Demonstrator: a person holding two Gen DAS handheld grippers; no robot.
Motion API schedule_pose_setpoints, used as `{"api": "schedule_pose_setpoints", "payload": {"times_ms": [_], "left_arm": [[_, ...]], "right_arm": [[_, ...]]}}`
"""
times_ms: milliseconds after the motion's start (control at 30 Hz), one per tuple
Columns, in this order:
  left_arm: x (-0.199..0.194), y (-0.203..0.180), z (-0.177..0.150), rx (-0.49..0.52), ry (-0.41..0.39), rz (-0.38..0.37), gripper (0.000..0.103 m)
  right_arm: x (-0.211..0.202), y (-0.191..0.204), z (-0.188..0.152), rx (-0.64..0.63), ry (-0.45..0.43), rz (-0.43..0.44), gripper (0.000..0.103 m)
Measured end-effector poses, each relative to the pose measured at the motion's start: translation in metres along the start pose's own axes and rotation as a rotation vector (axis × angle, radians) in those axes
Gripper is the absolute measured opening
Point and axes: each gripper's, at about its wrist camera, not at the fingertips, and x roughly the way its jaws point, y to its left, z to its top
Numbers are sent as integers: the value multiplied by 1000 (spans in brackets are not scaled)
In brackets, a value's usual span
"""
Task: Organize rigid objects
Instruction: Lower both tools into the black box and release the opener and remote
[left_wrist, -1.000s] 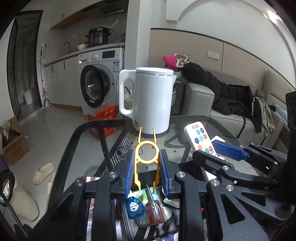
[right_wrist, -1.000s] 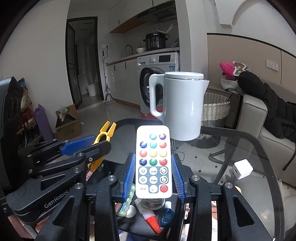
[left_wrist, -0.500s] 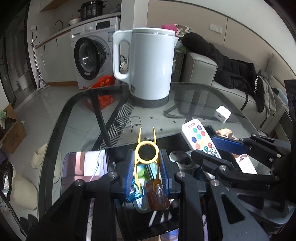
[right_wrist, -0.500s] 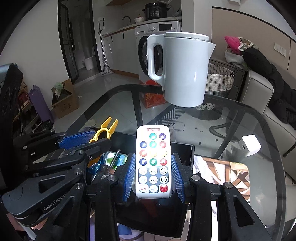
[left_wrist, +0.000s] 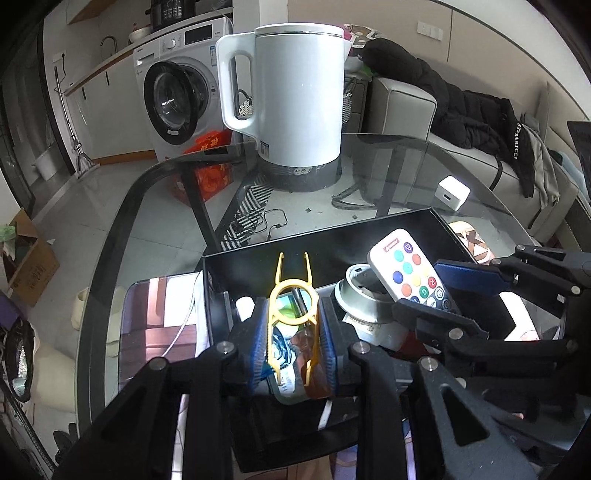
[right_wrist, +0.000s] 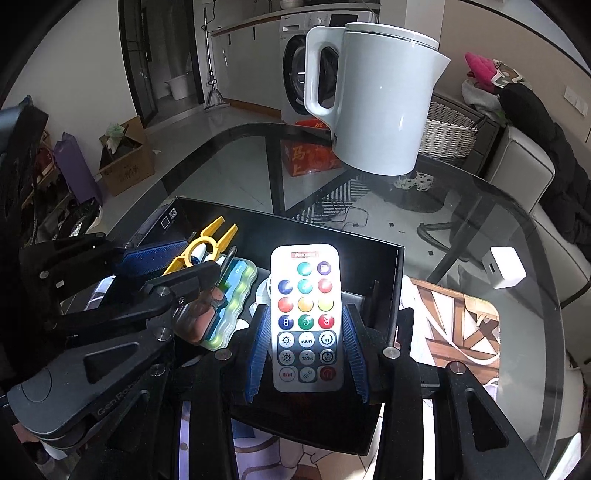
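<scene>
My left gripper (left_wrist: 293, 325) is shut on a yellow plastic clip (left_wrist: 292, 295), held over the black box (left_wrist: 325, 240) on the glass table. In the right wrist view the same clip (right_wrist: 207, 242) pokes out of the left gripper (right_wrist: 177, 266). A white remote with coloured buttons (right_wrist: 306, 314) sits gripped between the blue pads of my right gripper (right_wrist: 306, 328), also above the box (right_wrist: 288, 229). From the left wrist view the remote (left_wrist: 410, 273) and the right gripper (left_wrist: 443, 291) hang over the box's right half. Inside lie a silver round lid (left_wrist: 360, 291) and a green-blue case (right_wrist: 236, 291).
A white kettle (left_wrist: 299, 99) stands at the far side of the glass table (right_wrist: 480, 206), with a white charger cube (right_wrist: 506, 267) to the right. A patterned mat (right_wrist: 454, 325) lies right of the box. A sofa with dark coats and a washing machine lie beyond.
Both grippers have sunk and tipped downward towards the black box, still holding the clip and the remote. The box and its contents now fill more of each view.
</scene>
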Motion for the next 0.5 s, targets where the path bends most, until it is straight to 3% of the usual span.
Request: {"api": "schedule_pose_setpoints", "payload": {"times_ms": [500], "left_arm": [[-5, 5, -3, -18, -28, -5, 36]], "right_arm": [[-10, -4, -2, 21, -25, 33, 40]]}}
